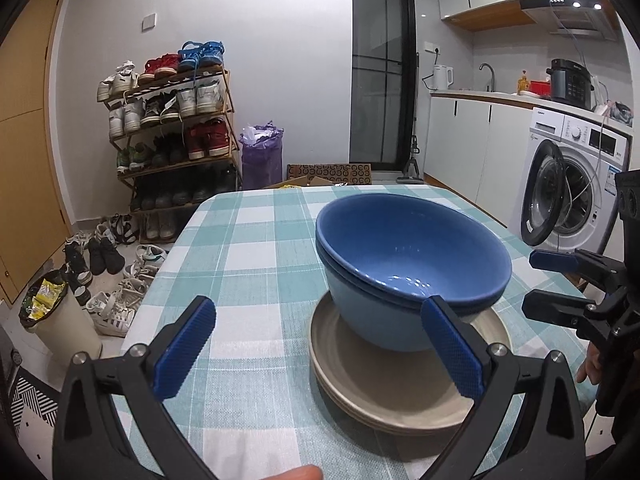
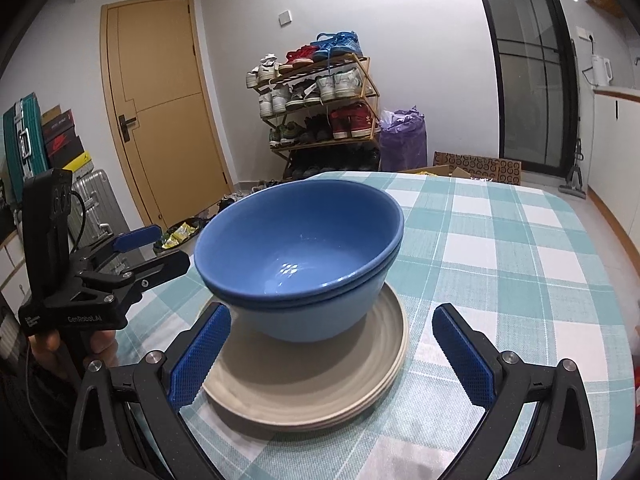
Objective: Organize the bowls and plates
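Bowls (image 1: 412, 264) sit nested, two blue ones one inside the other, on a stack of beige plates (image 1: 384, 384) near my edge of the checked tabletop (image 1: 248, 240); I judge this tidy pile is the sorted result, wide flat pieces underneath so the deeper ones rest steady. Both bowls stand upright, mouths facing the ceiling; being round they have no long axis across the tabletop, only the vertical one through the stack. My left gripper (image 1: 320, 356) has its fingers spread as wide as they go, with nothing held; the nearer finger overlaps the bowl's side in view, but I cannot tell whether it touches. My right gripper (image 2: 332, 354) is likewise spread wide and empty, its fingers flanking the plates' near rim without pressing. Each seems placed just off the pile, clear of it.
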`<action>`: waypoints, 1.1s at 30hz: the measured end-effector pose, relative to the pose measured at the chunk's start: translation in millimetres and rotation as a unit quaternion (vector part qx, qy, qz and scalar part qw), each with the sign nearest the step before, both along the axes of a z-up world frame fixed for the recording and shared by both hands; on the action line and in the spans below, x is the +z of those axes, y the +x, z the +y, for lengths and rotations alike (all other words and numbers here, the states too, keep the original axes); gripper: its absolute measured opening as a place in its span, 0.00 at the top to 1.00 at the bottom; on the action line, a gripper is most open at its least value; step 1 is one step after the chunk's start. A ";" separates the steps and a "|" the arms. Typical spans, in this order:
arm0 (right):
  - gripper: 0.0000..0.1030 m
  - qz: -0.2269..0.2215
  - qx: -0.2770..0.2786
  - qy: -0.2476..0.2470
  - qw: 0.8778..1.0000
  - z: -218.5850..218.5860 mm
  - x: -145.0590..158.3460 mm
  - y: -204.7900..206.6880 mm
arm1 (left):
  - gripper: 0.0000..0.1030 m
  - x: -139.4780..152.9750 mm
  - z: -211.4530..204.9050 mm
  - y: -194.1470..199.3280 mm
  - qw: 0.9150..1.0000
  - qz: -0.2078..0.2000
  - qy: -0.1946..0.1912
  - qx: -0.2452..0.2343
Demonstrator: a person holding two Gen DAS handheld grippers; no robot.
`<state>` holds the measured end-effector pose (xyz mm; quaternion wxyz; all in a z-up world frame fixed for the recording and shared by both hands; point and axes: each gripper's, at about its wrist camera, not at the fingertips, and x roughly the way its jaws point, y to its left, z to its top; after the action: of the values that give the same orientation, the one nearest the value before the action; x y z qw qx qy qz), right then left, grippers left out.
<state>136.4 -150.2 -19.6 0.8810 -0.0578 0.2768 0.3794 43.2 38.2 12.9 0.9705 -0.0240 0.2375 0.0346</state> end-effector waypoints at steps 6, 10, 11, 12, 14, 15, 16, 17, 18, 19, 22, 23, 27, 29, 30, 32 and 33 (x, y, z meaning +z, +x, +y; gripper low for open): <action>0.00 -0.010 0.004 0.008 1.000 -5.0 -3.0 -13.8 | 0.00 -4.2 0.9 -9.1 1.000 -0.009 0.001 0.010; 0.00 -0.012 0.007 0.014 1.000 -7.9 -8.6 -22.5 | 0.00 -8.5 0.2 -14.5 1.000 -0.012 -0.004 0.007; 0.00 -0.011 0.008 0.013 1.000 -7.9 -9.2 -24.3 | 0.00 -9.4 -0.9 -15.8 1.000 -0.014 -0.003 0.005; 0.00 -0.012 0.008 0.012 1.000 -7.7 -10.2 -26.2 | 0.00 -10.2 -2.3 -17.0 1.000 -0.015 -0.003 0.002; 0.00 -0.017 0.008 0.014 1.000 -8.3 -11.5 -31.2 | 0.00 -12.2 -4.3 -18.4 1.000 -0.016 -0.003 -0.001; 0.00 -0.018 0.010 0.016 1.000 -8.3 -12.0 -32.9 | 0.00 -13.3 -5.0 -19.1 1.000 -0.016 -0.003 -0.002; 0.00 -0.019 0.010 0.018 1.000 -8.7 -12.8 -34.8 | 0.00 -14.2 -5.0 -20.1 1.000 -0.018 -0.004 -0.001; 0.00 -0.021 0.010 0.019 1.000 -9.1 -13.2 -36.9 | 0.00 -15.1 -4.8 -20.9 1.000 -0.018 -0.007 -0.002; 0.00 -0.023 0.010 0.019 1.000 -9.3 -14.0 -38.8 | 0.00 -16.0 -4.5 -21.7 1.000 -0.019 -0.009 -0.001; 0.00 -0.024 0.010 0.017 1.000 -9.2 -14.8 -40.6 | 0.00 -16.7 -4.2 -21.8 1.000 -0.019 -0.009 0.002; 0.00 -0.030 0.008 0.018 0.999 -10.3 -16.8 -45.1 | 0.00 -18.7 -4.5 -25.1 1.000 -0.025 -0.007 0.005; 0.00 -0.030 0.010 0.020 0.999 -11.3 -17.2 -46.4 | 0.00 -19.6 -5.4 -26.3 1.000 -0.026 -0.005 0.006; 0.00 -0.039 0.008 0.020 0.999 -11.2 -19.5 -52.0 | 0.00 -18.3 -3.9 -27.5 0.999 -0.029 -0.008 0.010; 0.00 -0.051 0.006 0.015 0.999 -11.1 -20.4 -57.0 | 0.00 -16.8 -2.9 -28.2 0.999 -0.032 -0.010 0.011; 0.00 -0.052 0.007 0.017 0.998 -11.7 -20.4 -58.9 | 0.00 -16.5 -2.6 -28.5 0.999 -0.032 -0.008 0.011; 0.00 -0.051 0.010 0.022 0.998 -13.0 -20.1 -60.3 | 0.00 -15.9 -2.0 -28.9 0.999 -0.031 -0.008 0.013; 0.00 -0.053 0.009 0.022 0.998 -13.3 -19.7 -61.0 | 0.00 -15.7 -1.6 -29.0 0.999 -0.030 -0.009 0.013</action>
<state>75.4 -163.5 -39.2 0.8921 -0.0610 0.2209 0.3894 14.1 36.6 -2.8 0.9764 -0.0367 0.2080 0.0445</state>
